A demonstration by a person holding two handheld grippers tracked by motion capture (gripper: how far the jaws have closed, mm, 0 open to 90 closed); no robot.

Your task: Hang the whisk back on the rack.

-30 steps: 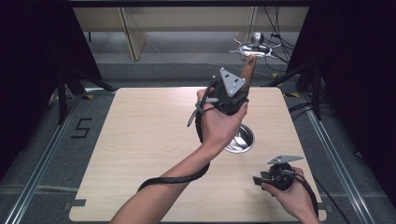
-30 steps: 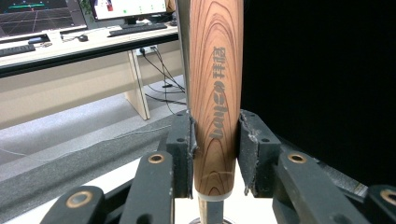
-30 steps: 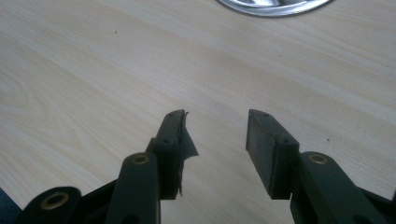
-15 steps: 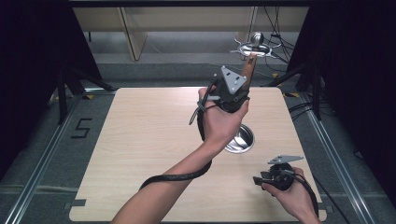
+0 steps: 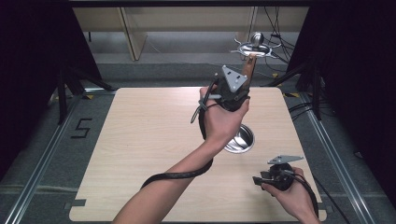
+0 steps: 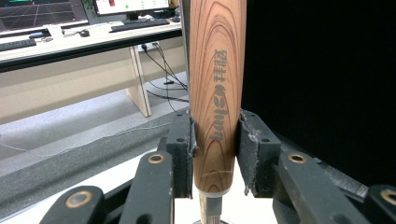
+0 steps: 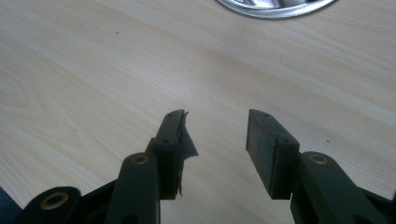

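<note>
Right hand-held gripper (image 5: 258, 179), lower right of the high view: jaws apart, nothing between them, low over the bare table (image 5: 140, 140). Steel bowl (image 5: 240, 139) right of centre, partly behind the left hand (image 5: 222, 121). Left hand-held gripper (image 5: 243, 84), upper centre, clamped on a wooden handle (image 6: 215, 93): reddish-brown, bold oval grain, dark lettering along its length, metal shank at the lower end. Handle points up and away, raised above the table's far edge.
</note>
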